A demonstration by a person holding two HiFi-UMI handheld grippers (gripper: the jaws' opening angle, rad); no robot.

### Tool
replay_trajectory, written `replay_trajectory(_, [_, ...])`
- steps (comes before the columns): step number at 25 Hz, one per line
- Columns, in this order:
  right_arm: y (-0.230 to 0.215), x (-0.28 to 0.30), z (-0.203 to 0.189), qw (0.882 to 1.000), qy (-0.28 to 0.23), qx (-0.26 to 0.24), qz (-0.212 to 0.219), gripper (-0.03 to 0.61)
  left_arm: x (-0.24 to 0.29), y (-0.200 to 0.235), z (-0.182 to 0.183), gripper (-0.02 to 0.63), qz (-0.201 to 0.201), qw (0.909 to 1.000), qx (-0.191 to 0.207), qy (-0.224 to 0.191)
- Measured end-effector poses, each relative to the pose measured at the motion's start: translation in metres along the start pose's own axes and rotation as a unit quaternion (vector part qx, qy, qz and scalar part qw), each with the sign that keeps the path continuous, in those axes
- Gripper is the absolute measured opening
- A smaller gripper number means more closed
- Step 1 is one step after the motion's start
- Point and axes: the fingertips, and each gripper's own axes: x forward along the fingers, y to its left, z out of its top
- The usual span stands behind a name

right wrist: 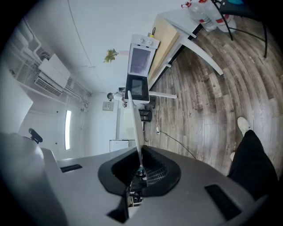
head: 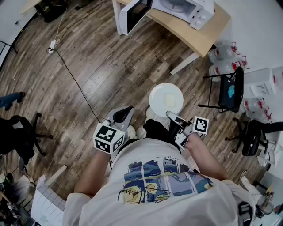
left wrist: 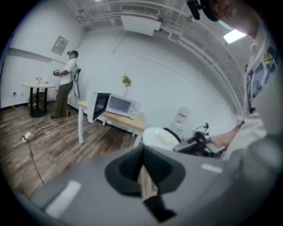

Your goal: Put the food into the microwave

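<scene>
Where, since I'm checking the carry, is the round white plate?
Head view: the round white plate is mid-frame above the wooden floor, its near rim clamped in the right tool.

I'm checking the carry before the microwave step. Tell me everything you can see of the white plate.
The white plate is round, plain and smooth, ceramic-looking, with a pale yellowish patch of food on it. It sits about level, held out over the wood floor, well short of the microwave. The right gripper is shut on its near rim; nothing else touches it.
</scene>
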Motion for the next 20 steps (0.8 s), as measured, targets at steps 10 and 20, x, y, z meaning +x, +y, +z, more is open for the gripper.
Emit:
replay_trajectory(10, [0.017, 0.038, 0.066, 0.999, 0.023, -0.014, 0.019, 0.015, 0.038, 0.018, 0.056, 0.009, 0.015, 0.9996, 0.011, -0.019])
replay_trajectory(20, [0.024, 0.086, 0.162, 0.999, 0.029, -0.039, 0.019, 0.015, 0.094, 0.056, 0.114, 0.009, 0.027, 0.9992, 0.012, -0.028])
